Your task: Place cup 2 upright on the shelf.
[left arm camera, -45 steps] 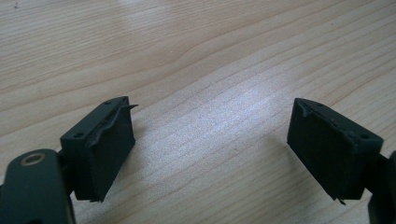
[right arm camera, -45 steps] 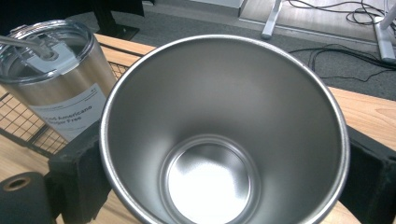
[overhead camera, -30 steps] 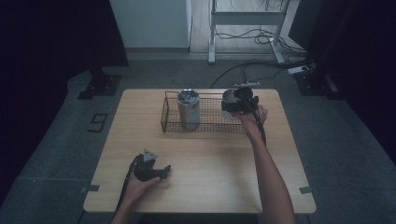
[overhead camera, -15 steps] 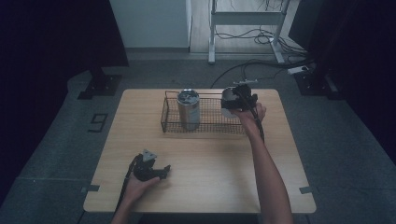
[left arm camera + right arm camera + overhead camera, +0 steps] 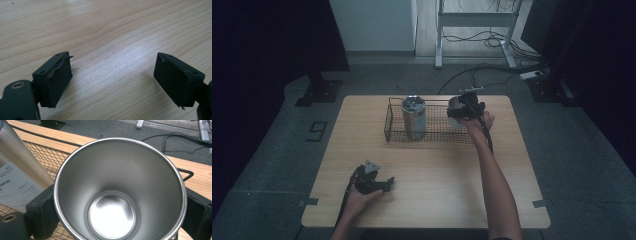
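Note:
My right gripper (image 5: 462,110) is shut on a bare steel cup (image 5: 453,112), held above the right end of a black wire basket (image 5: 432,134). In the right gripper view the cup (image 5: 120,185) opens toward the camera and is empty, with a black pad pressed on each side of its wall; the right gripper (image 5: 120,217) hangs over the basket's mesh (image 5: 42,157). A taller steel tumbler (image 5: 414,116) with a label stands upright in the basket's left half. My left gripper (image 5: 381,184) rests on the table near the front left, jaws apart over bare wood (image 5: 112,80).
The wooden table (image 5: 427,200) has free room in front of the basket. The labelled tumbler (image 5: 15,172) stands close to the left of the held cup. Cables and a metal stand's feet (image 5: 472,60) lie on the floor beyond the table's far edge.
The right hand with the cup has shifted a little to the left and slightly down over the basket's right end. The left hand has stayed where it was.

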A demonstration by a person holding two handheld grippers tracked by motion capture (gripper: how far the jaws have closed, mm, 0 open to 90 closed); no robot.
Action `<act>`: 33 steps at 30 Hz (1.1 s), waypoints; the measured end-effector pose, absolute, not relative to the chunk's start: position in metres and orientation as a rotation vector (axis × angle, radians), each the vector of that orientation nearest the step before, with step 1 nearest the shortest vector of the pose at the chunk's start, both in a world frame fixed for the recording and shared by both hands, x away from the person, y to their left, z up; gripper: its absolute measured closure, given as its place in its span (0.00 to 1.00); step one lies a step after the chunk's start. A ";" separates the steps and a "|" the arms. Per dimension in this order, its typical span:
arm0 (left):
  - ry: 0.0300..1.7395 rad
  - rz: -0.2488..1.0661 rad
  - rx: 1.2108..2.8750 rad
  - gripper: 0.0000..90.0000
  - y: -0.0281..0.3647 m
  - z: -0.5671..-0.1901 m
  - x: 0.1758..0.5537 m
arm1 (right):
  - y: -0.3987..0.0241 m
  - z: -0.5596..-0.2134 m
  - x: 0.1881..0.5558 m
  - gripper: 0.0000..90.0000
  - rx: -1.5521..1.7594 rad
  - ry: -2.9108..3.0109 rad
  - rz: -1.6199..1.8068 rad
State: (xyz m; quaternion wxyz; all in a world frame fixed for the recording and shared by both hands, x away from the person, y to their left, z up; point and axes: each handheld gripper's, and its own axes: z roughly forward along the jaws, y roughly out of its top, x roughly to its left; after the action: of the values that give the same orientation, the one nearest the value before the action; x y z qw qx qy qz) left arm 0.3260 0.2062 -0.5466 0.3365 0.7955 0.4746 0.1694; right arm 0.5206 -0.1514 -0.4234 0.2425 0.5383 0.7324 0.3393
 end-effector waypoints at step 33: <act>1.234 0.445 2.077 0.16 0.206 -0.547 0.326 | -0.145 -0.461 0.541 0.08 1.515 2.072 0.821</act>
State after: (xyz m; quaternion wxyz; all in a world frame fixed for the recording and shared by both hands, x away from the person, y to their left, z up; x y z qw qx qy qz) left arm 0.3257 0.2059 -0.5467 0.3358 0.7965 0.4730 0.1706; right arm 0.5411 -0.1455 -0.4608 0.2215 0.5481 0.7498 0.2972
